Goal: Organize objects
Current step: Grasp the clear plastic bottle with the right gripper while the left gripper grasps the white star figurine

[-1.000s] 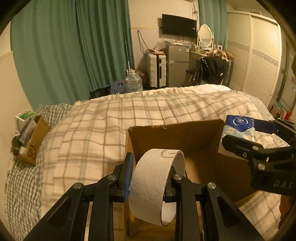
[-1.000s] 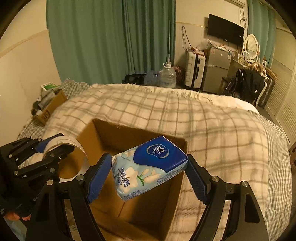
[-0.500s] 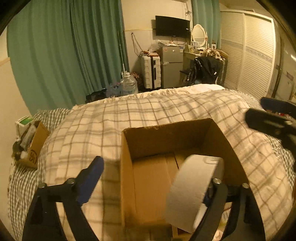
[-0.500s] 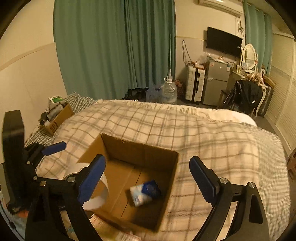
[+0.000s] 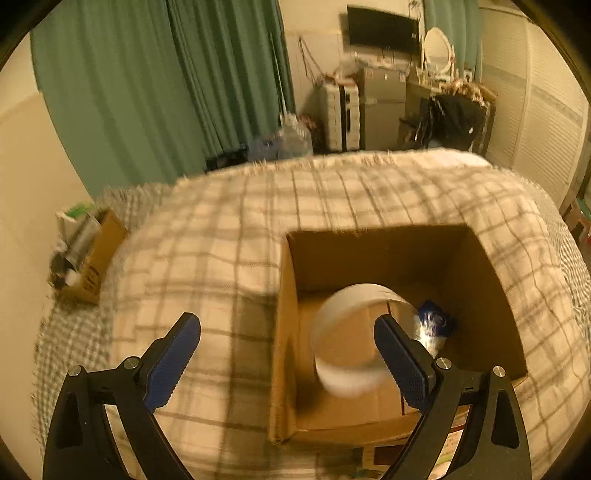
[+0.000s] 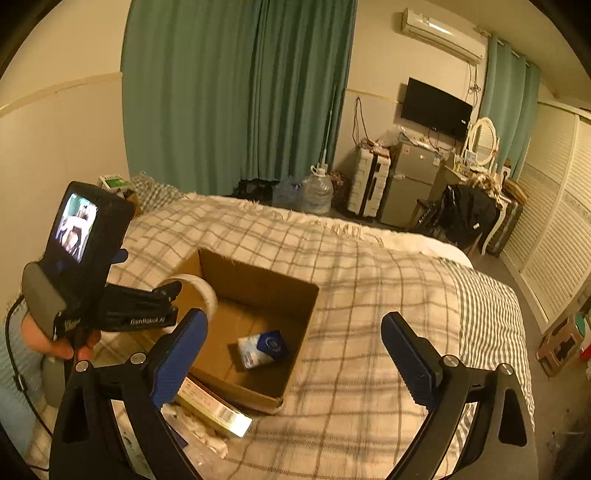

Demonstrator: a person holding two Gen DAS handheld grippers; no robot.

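Plaid blanket (image 6: 369, 288) covers bed, checked sheet (image 6: 487, 310) at 3 o'clock edge. Green curtains (image 6: 229, 92) across back wall, 12 o'clock. Wall TV (image 6: 436, 109) at 1 o'clock, AC unit (image 6: 443, 35) above it. Below TV: white suitcase (image 6: 369, 184), grey mini fridge (image 6: 413, 181) just beside it, oval mirror (image 6: 484, 138), dark bag (image 6: 469, 214). Water jug (image 6: 317, 192) on floor near curtain. Louvred wardrobe doors (image 6: 554, 229) at 3 o'clock. Small carton of clutter (image 5: 88, 258) at 9 o'clock, left wrist view.
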